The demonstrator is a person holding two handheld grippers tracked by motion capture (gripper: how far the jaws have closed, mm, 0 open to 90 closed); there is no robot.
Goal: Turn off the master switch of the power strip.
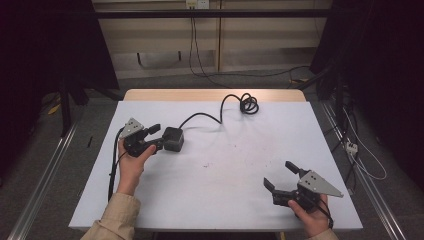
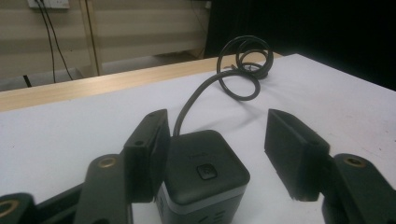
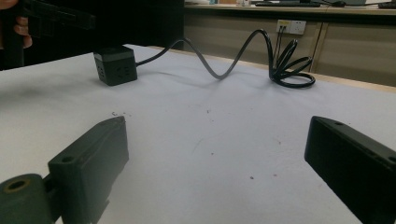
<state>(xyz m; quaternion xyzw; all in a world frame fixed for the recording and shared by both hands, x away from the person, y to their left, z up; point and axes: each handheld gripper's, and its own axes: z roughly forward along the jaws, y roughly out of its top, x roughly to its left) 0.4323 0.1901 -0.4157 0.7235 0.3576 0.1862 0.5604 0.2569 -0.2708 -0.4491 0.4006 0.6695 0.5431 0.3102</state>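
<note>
The left claw [image 1: 159, 137] stood open astride the cube [image 1: 173, 139] at the table's [image 1: 225, 200] nine o'clock, one jaw touching, positioned for a grip; the right claw [image 1: 280, 176] waited open at five o'clock, well apart

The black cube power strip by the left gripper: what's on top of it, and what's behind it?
The cube power strip carries a small square button on top. Behind it, its black cable runs to a coil near the table's far edge. Where the cable joins the cube is hidden.
</note>
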